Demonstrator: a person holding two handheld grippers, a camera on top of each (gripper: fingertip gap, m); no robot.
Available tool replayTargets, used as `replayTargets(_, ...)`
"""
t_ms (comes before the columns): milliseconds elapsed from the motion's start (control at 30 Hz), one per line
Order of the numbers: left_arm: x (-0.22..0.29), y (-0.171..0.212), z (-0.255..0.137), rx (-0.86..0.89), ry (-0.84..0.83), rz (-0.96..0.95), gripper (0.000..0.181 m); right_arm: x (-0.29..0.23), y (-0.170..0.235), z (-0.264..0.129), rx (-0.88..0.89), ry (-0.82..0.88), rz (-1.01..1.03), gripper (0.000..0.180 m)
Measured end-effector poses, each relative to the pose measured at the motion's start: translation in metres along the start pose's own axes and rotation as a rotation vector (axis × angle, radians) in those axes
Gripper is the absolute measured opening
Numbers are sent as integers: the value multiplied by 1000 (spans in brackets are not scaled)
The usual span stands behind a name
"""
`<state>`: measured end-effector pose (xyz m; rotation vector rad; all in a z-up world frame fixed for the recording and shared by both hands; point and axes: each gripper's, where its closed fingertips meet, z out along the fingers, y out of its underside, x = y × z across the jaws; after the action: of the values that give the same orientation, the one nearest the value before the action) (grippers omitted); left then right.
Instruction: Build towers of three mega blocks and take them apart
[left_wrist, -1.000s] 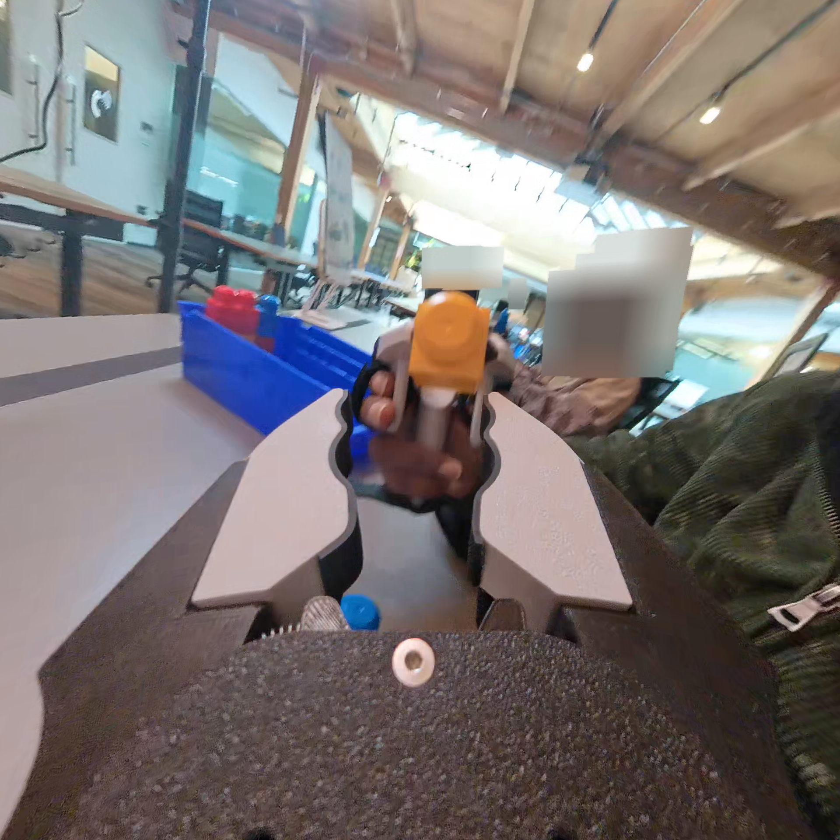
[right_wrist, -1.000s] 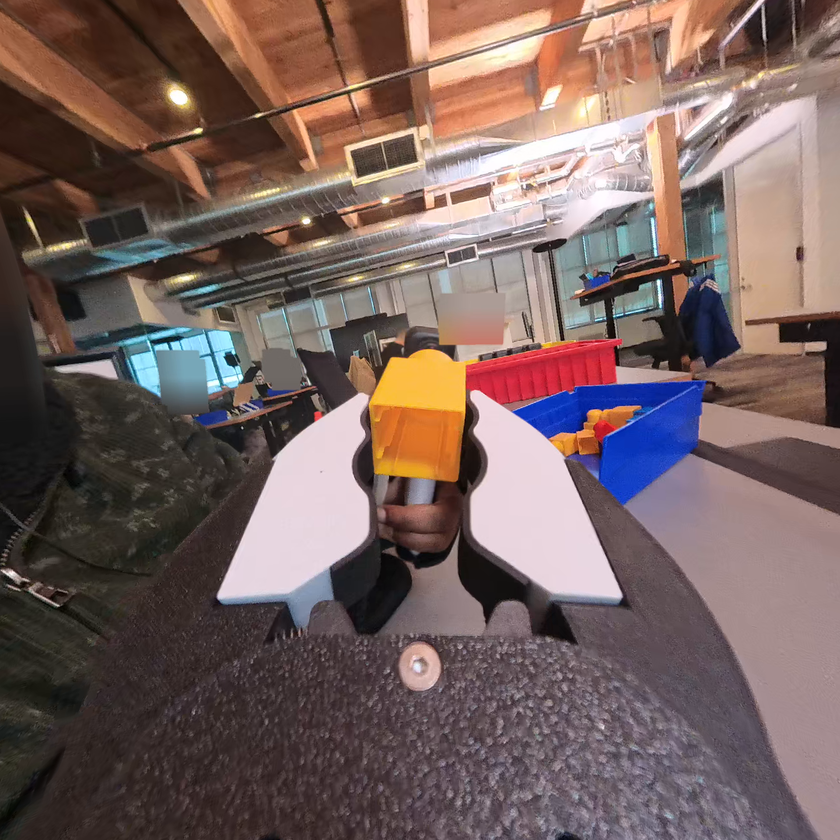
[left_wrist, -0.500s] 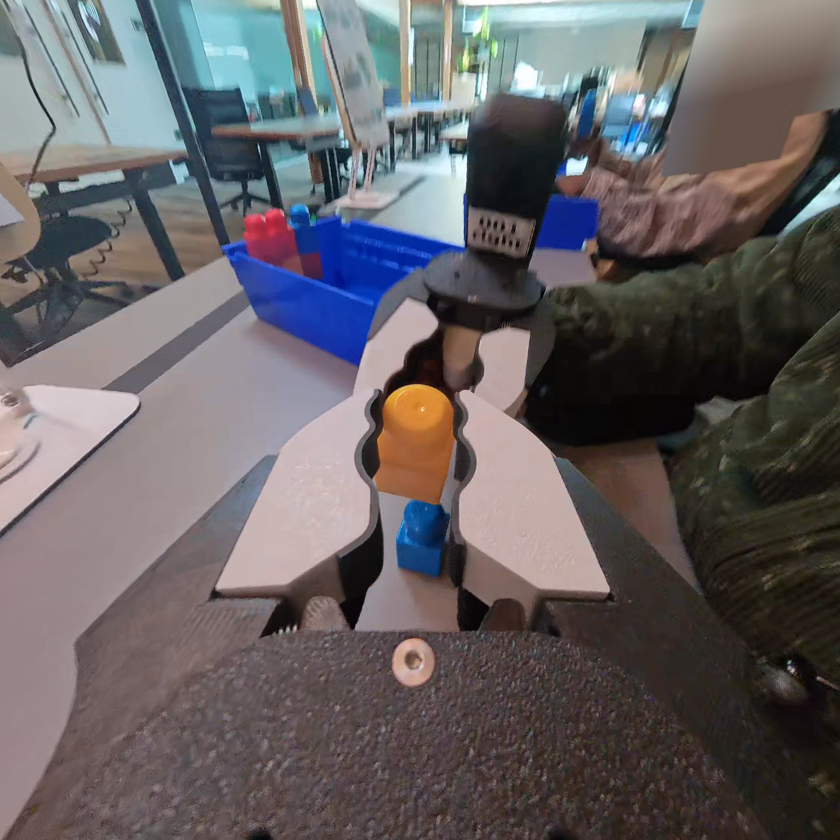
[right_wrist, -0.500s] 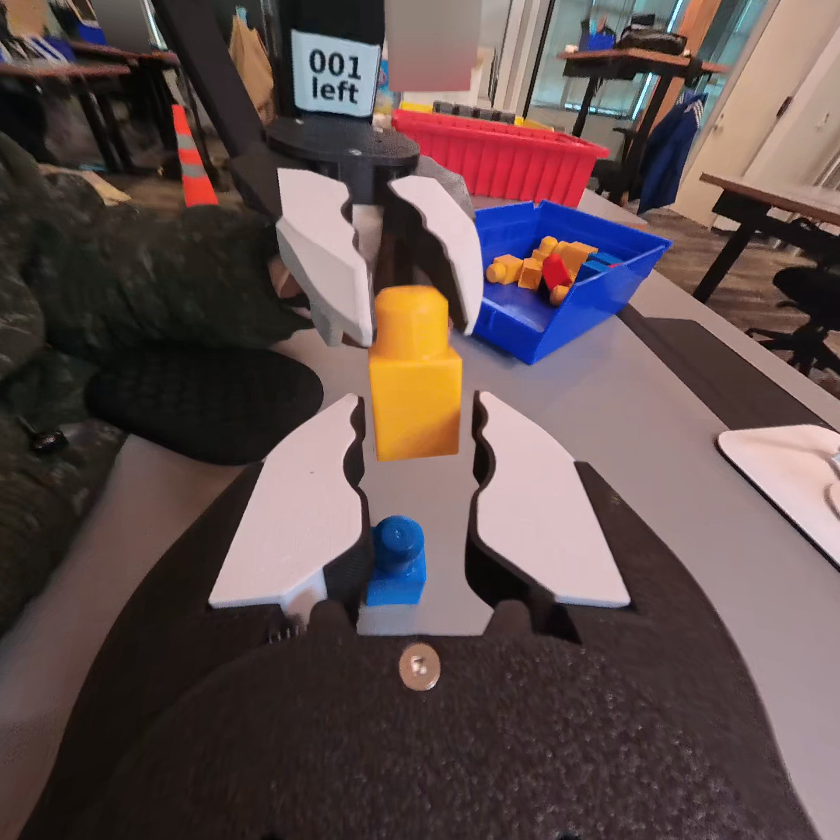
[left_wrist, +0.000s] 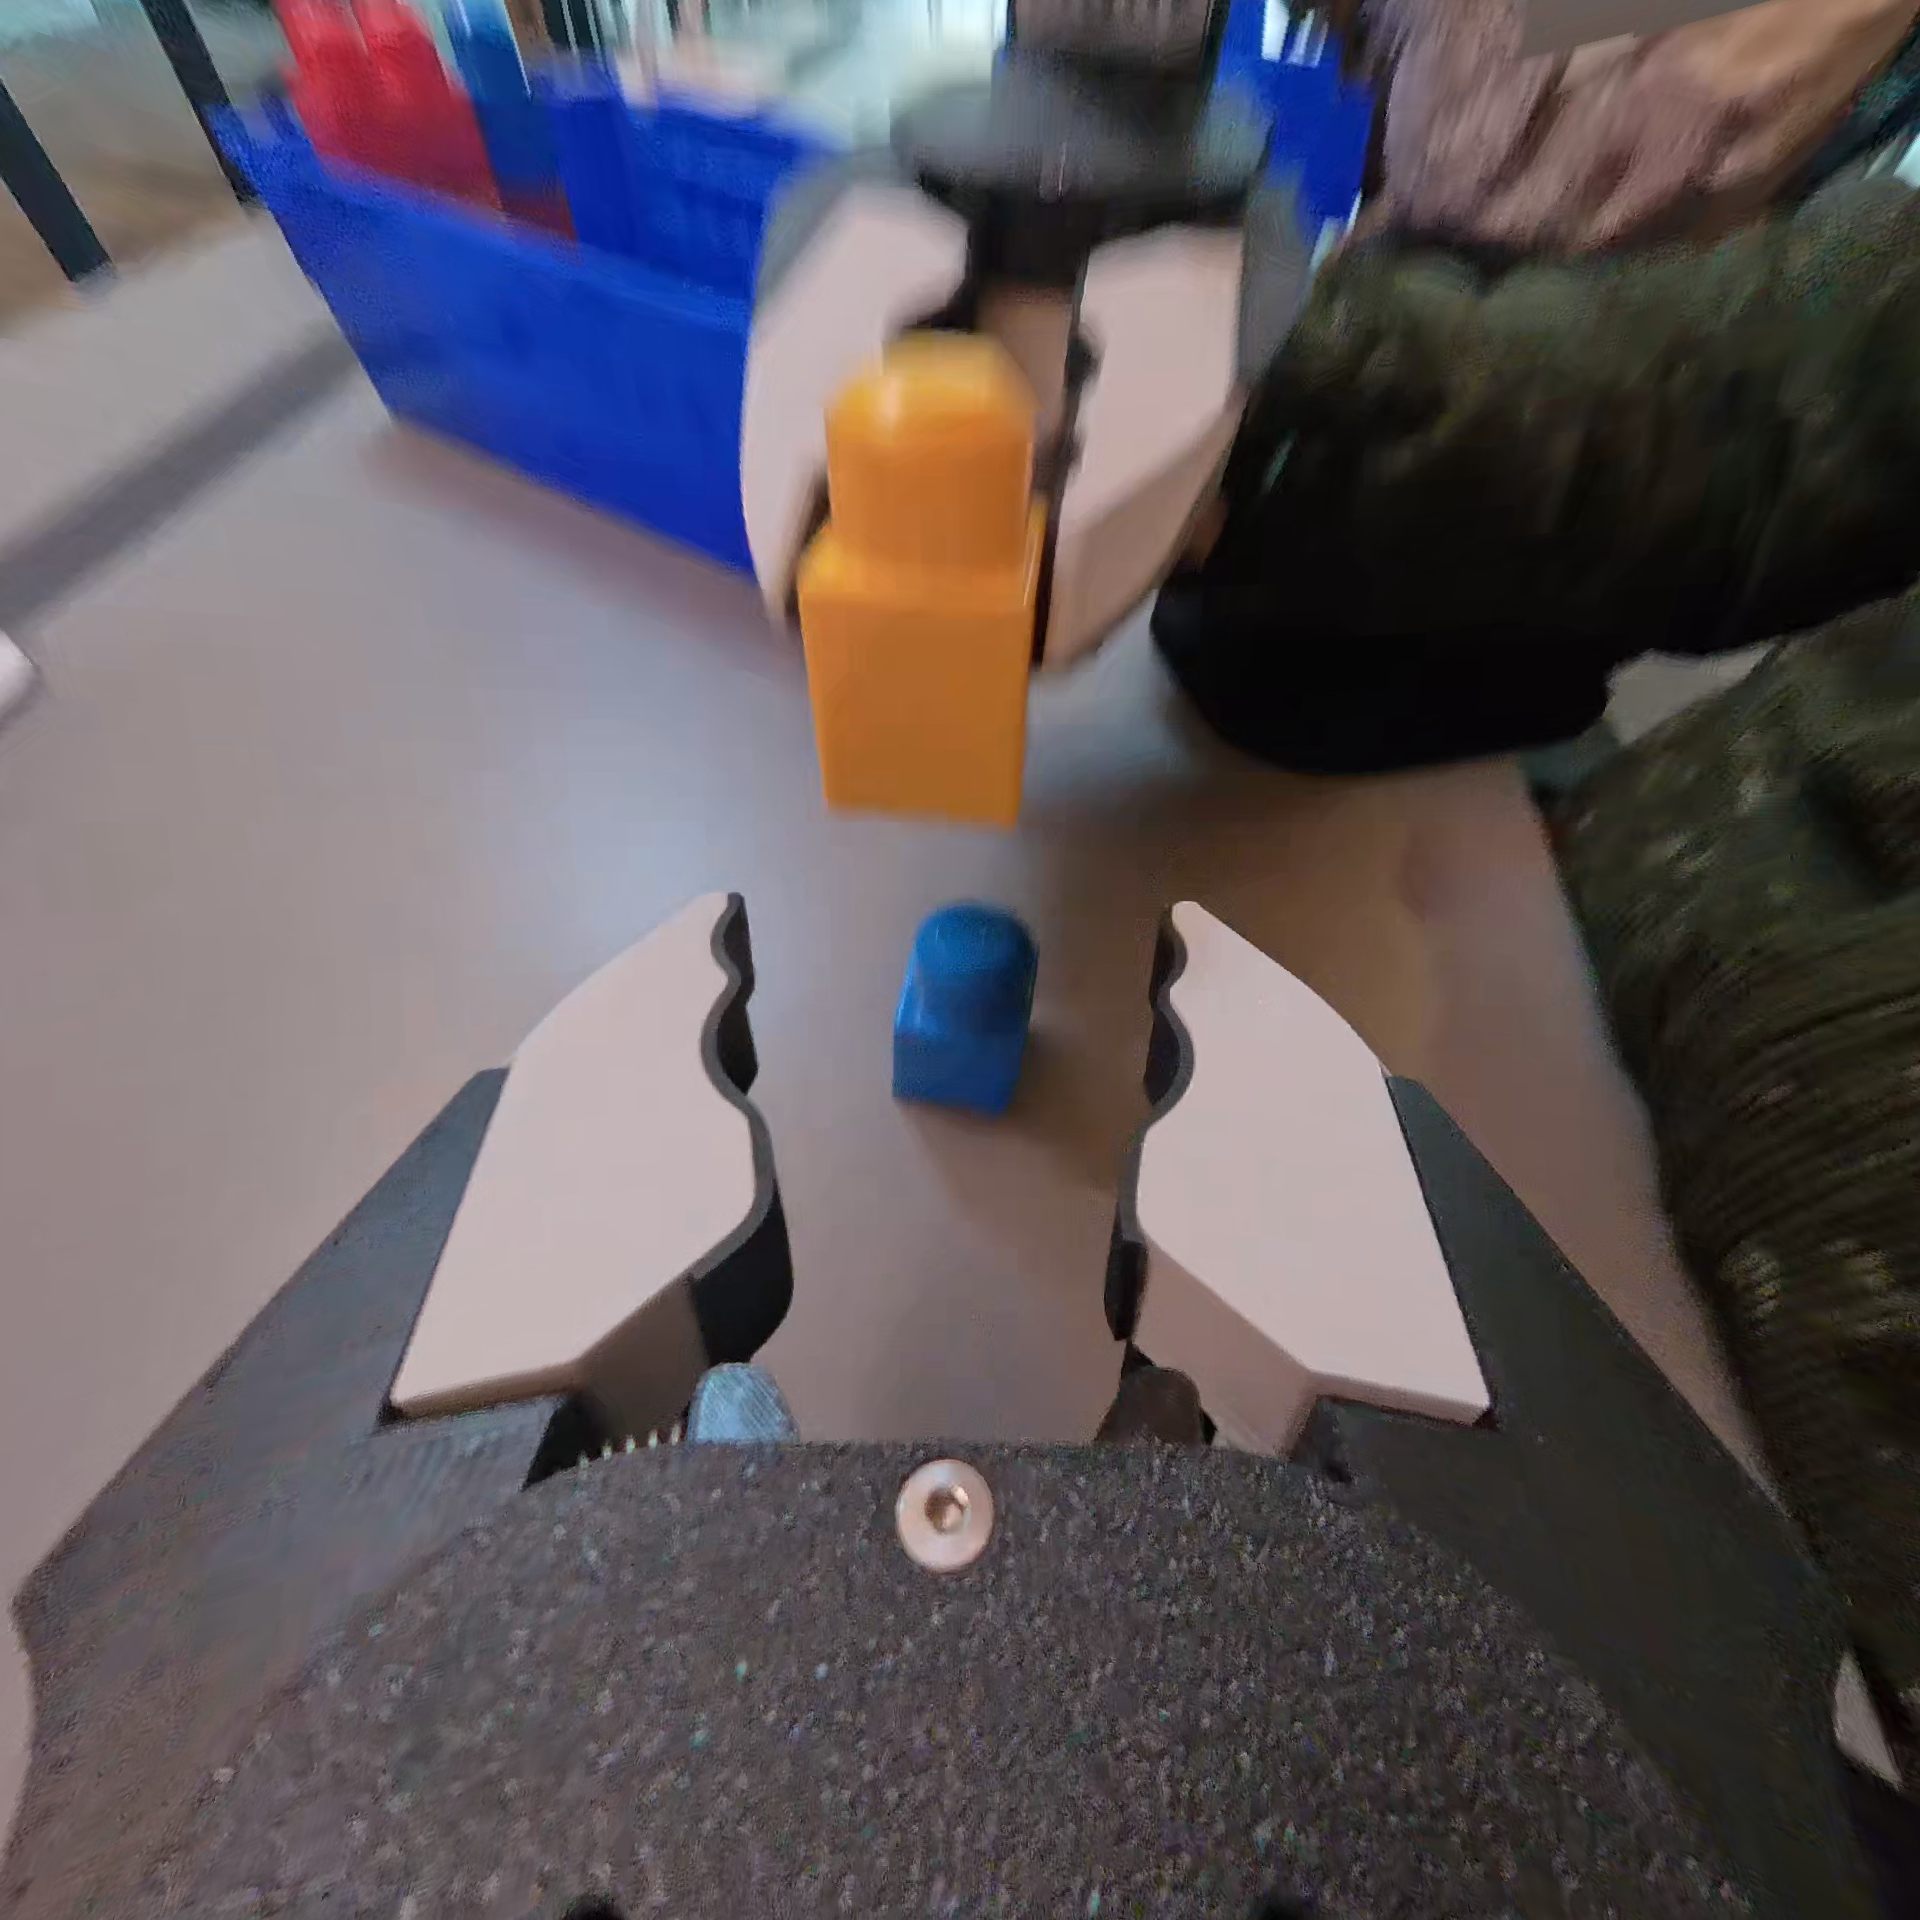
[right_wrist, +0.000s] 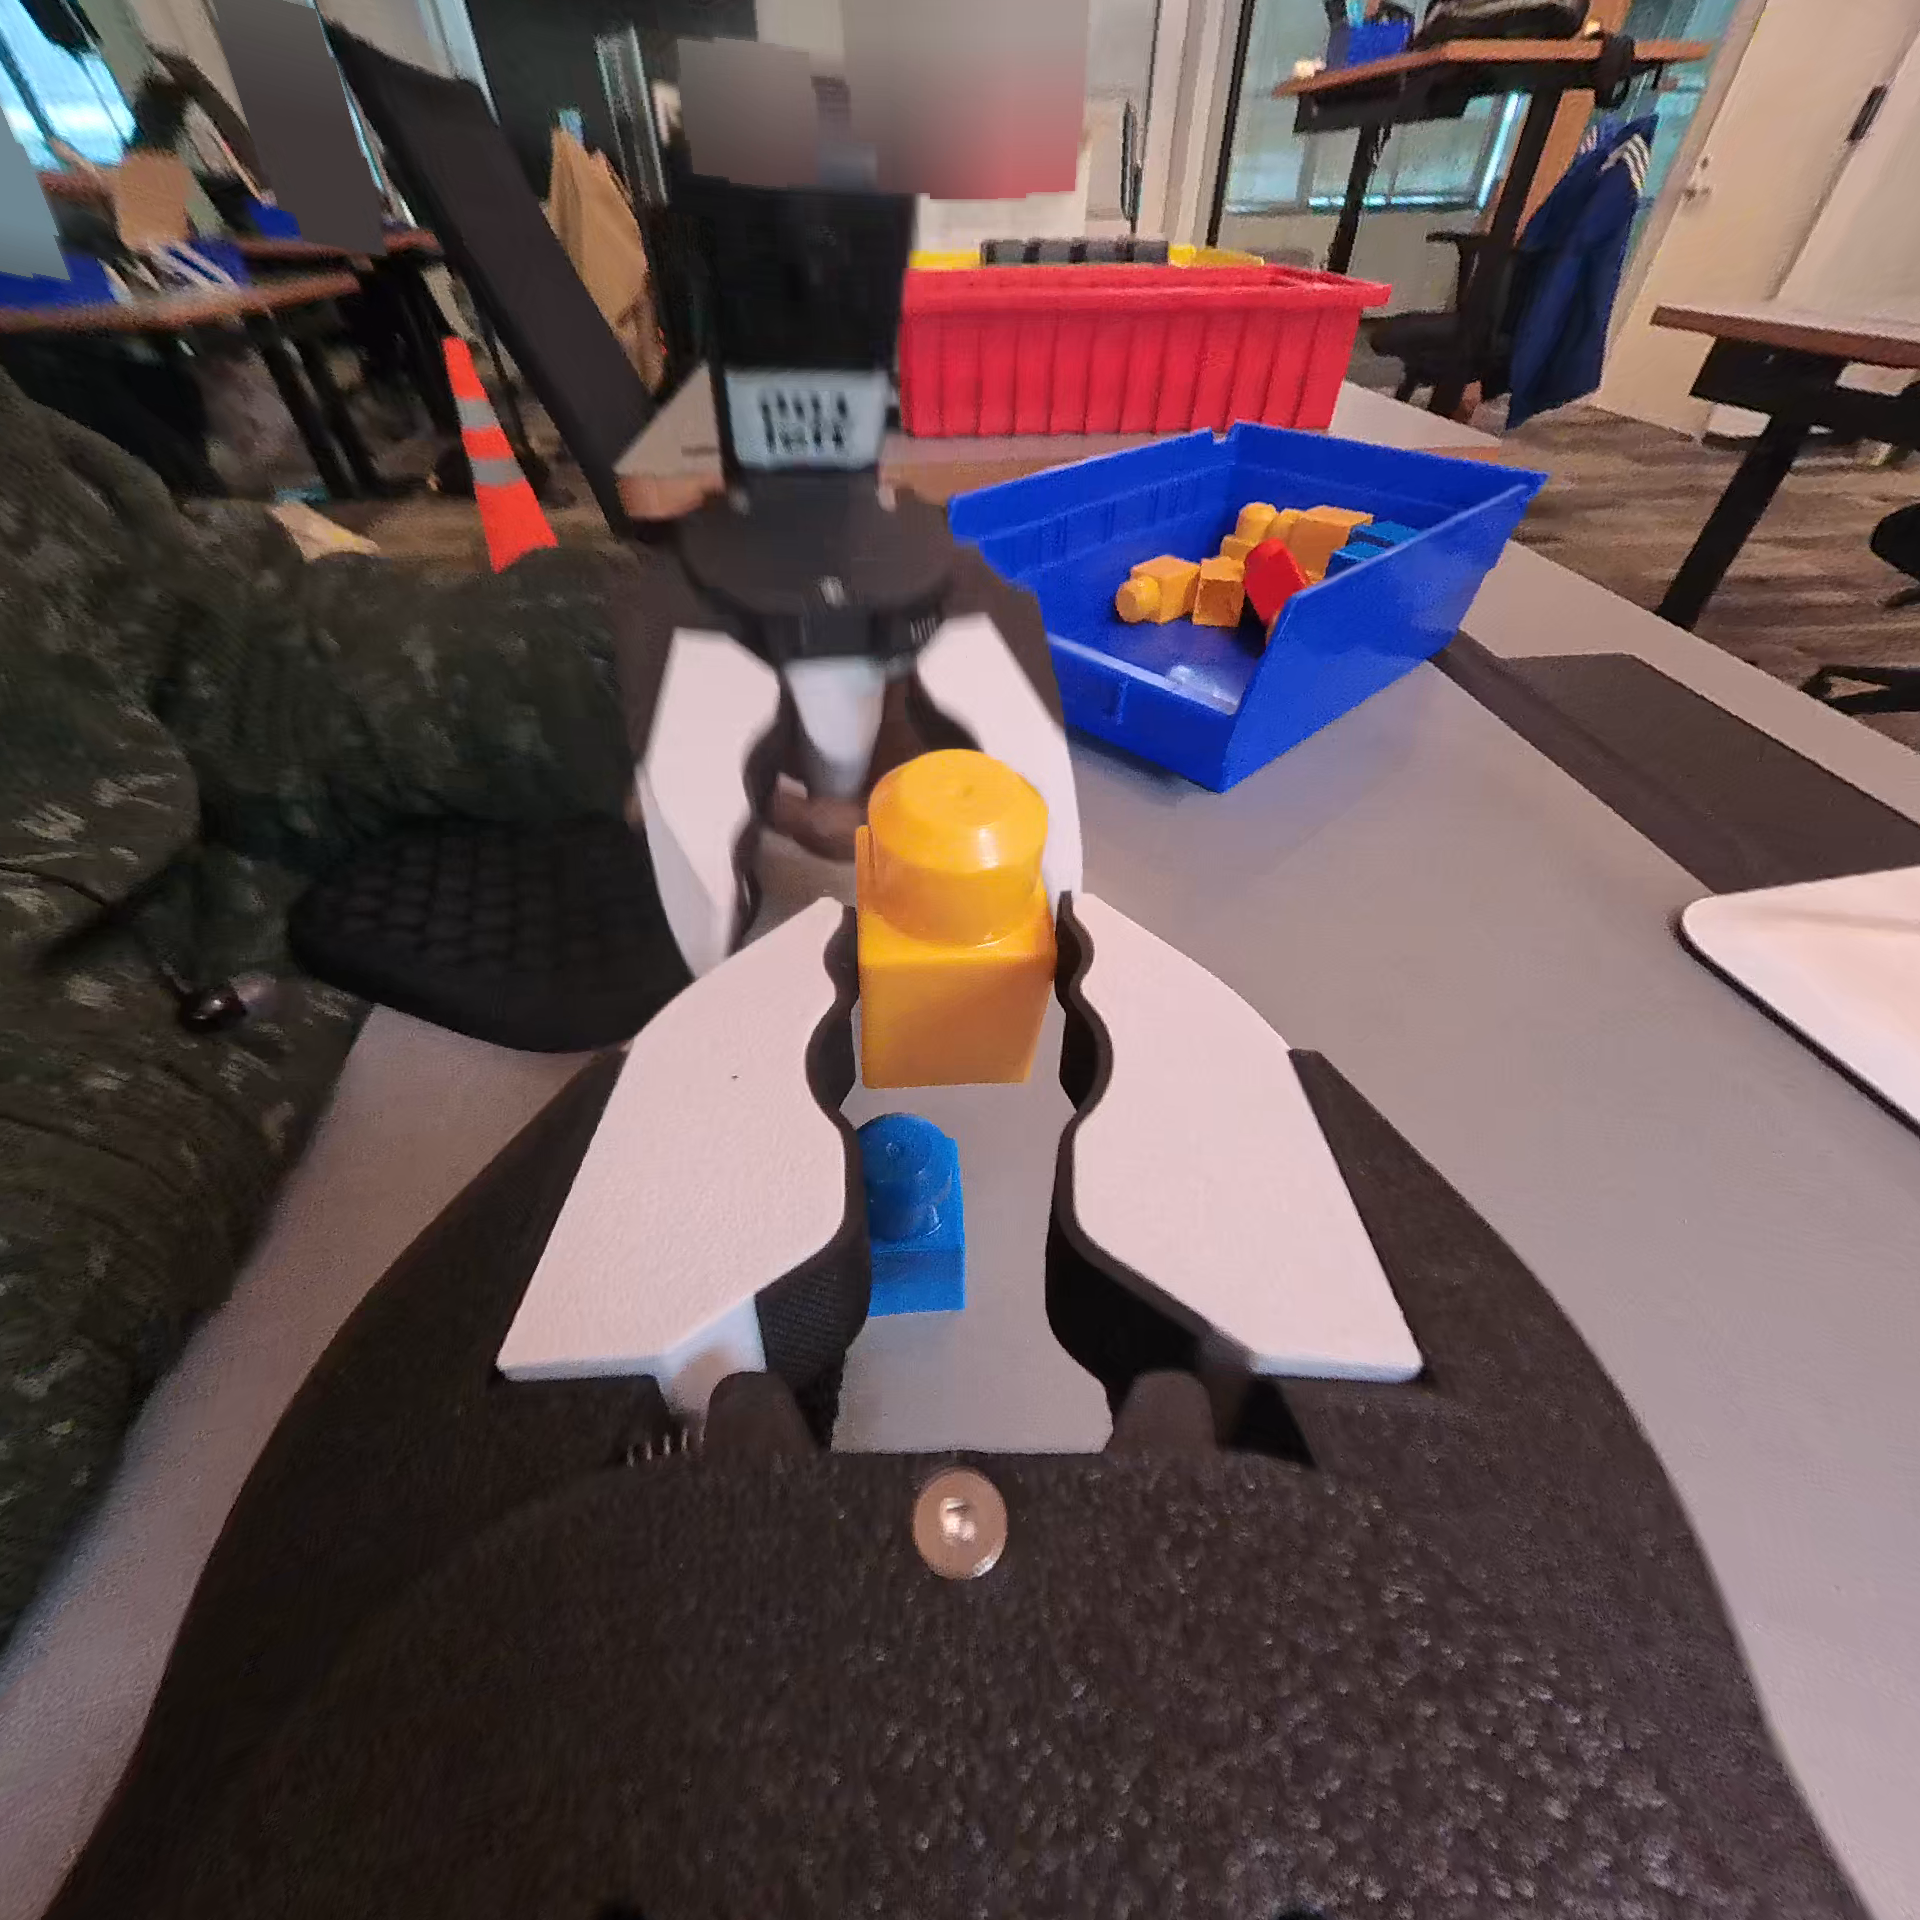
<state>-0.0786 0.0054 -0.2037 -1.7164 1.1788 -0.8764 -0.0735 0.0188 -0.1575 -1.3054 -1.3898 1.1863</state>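
My right gripper is shut on an orange mega block and holds it just above a small blue block that stands on the grey table. In the left wrist view my left gripper is open and empty, with the blue block on the table between its fingertips. The orange block hangs beyond the blue one, higher up, in the far gripper. The left gripper's white fingers face me from behind the orange block.
A blue bin with orange, red and blue blocks stands at the right rear, also seen at the upper left in the left wrist view. A red bin is behind it. A white pad lies at right. A person's green sleeve is alongside. There is about 5 centimetres between the tips of the two grippers.
Both grippers have tilted down towards the table. The left gripper has opened and drawn back from the orange block. The right gripper has closed on it and lowered it over the blue block.
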Motion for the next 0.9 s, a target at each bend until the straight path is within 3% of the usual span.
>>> replayTargets(167, 2, 51, 34, -234, -3, 33, 71, 2, 0, -2, 21, 0, -8, 37)
replayTargets(233, -4, 62, 42, -293, -46, 55, 60, 0, 0, -2, 24, -5, -18, 37)
replayTargets(300, -14, 68, 44, -330, -112, 85, 37, 0, 3, -1, 20, -9, -21, 37)
replayTargets(667, -20, 51, 29, -257, -129, 29, 36, 5, 37, 13, -84, -14, 42, 36)
replayTargets(900, -16, 73, 30, -427, -125, 41, 35, -1, 68, 14, -393, 12, -13, 37)
